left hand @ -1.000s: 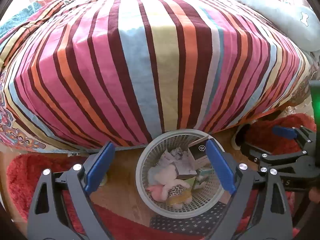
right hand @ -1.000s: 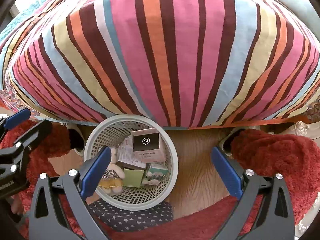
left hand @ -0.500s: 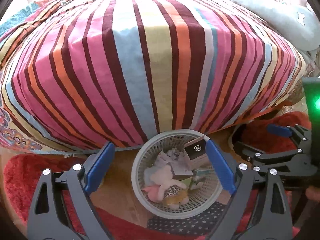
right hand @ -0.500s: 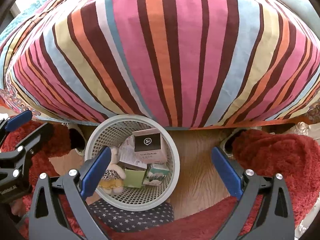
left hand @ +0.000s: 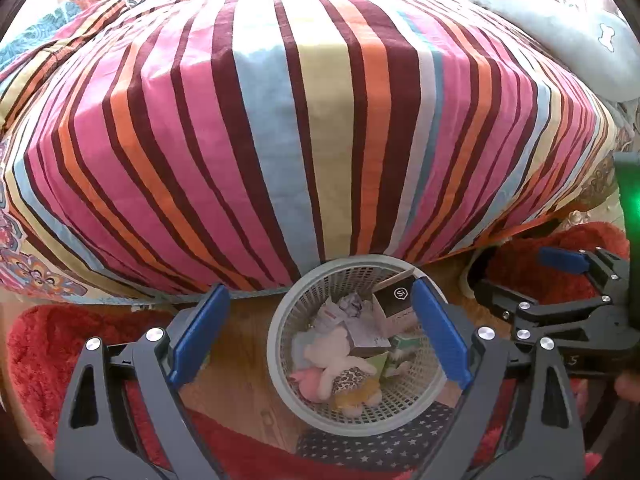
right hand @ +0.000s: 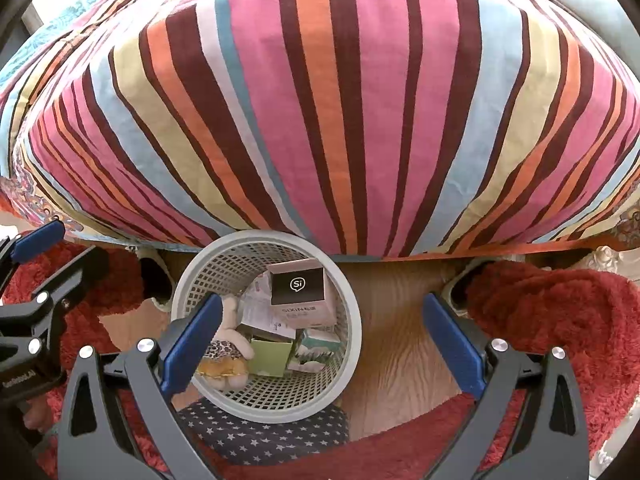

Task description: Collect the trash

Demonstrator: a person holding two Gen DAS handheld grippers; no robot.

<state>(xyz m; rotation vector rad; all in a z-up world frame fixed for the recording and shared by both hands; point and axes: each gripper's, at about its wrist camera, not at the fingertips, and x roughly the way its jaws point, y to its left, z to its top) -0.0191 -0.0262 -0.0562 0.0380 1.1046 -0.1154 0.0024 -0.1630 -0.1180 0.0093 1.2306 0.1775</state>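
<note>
Grey plastic: lattice wastebasket (left hand: 362,420), lower centre of frame, on wood floor beside striped bedspread (left hand: 280,120)
Contents: cardboard box (right hand: 298,292), plush toy (left hand: 336,364); likely light
Hold: box edges, probably; stiff
Left gripper (left hand: 320,336): wide apart; empty
Right gripper (right hand: 320,344): wide apart; empty

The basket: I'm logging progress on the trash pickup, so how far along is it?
Looks nearly done: the basket on the floor by the striped bed already holds a box, papers and a plush toy. Nothing in hand: left gripper and right gripper are open, empty. No loose trash in view.
</note>
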